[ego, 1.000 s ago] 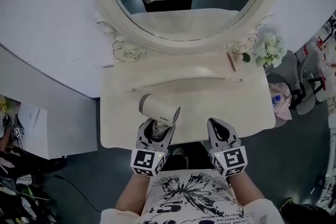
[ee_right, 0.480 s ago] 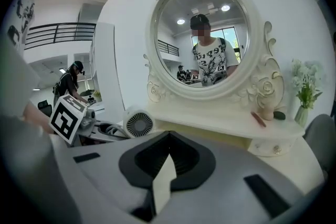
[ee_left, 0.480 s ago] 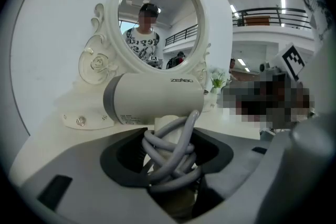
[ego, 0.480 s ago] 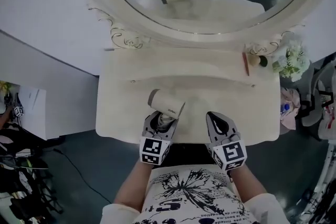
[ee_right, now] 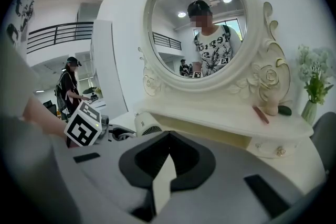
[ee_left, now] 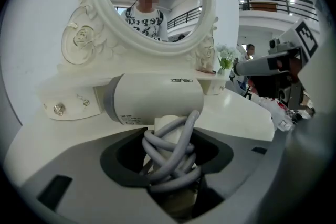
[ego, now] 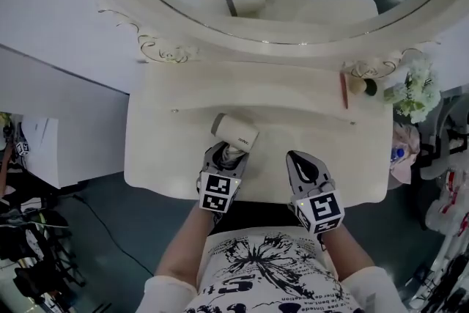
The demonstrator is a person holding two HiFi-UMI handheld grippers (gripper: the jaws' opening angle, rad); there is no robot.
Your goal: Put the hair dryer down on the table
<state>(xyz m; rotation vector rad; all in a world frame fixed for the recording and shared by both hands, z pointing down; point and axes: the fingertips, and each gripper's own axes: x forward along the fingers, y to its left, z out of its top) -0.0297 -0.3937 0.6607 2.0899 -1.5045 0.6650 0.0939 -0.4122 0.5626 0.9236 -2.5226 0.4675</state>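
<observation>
The white hair dryer (ego: 236,132) hangs over the front middle of the cream dressing table (ego: 161,157), its barrel lying crosswise. My left gripper (ego: 227,155) is shut on its handle, which has the grey cord wound round it. In the left gripper view the barrel (ee_left: 155,97) fills the space above the jaws and the coiled cord (ee_left: 170,149) sits between them. My right gripper (ego: 299,159) is to the right of the dryer over the table's front edge, shut and empty. In the right gripper view (ee_right: 168,136) its jaws meet at a point, and the dryer's rear grille (ee_right: 148,126) shows at the left.
An oval mirror (ego: 293,18) in an ornate white frame stands at the back. On the raised shelf (ego: 278,95) at the right lie a reddish stick (ego: 343,90) and a small brush (ego: 360,86). White flowers (ego: 416,88) stand at the far right. A person (ee_right: 71,89) stands in the background.
Both grippers have moved a little further in over the table, the left one carrying the hair dryer. The view has shifted towards the mirror.
</observation>
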